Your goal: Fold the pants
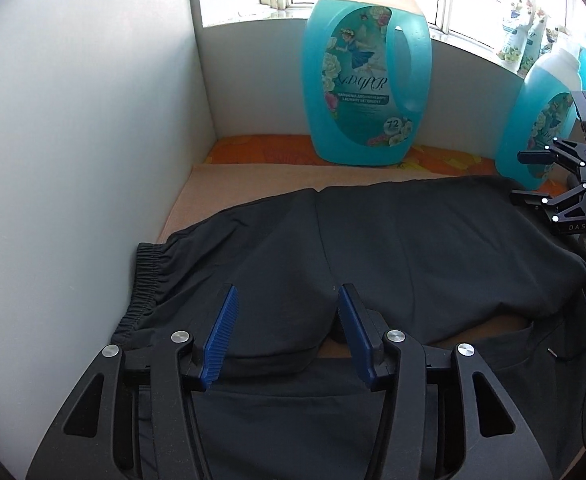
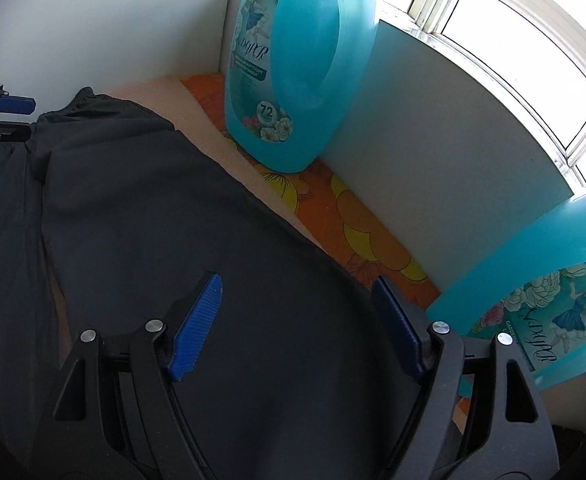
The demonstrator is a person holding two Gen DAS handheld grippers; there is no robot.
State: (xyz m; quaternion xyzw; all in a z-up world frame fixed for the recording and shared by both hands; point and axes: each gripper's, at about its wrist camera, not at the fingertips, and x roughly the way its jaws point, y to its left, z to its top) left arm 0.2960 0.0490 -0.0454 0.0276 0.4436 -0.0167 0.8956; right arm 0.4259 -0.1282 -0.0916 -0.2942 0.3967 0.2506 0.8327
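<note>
Dark grey pants lie on a peach cloth, folded over, with the elastic waistband at the left by the white wall. My left gripper is open and empty just above the pants near the waistband. My right gripper is open and empty over the other end of the pants. The right gripper also shows in the left wrist view, open, at the far right. The left gripper shows at the left edge of the right wrist view.
A large blue detergent jug stands behind the pants on an orange floral cloth. A second blue jug stands at the right, close to my right gripper. White walls close in at the left and back, under a window.
</note>
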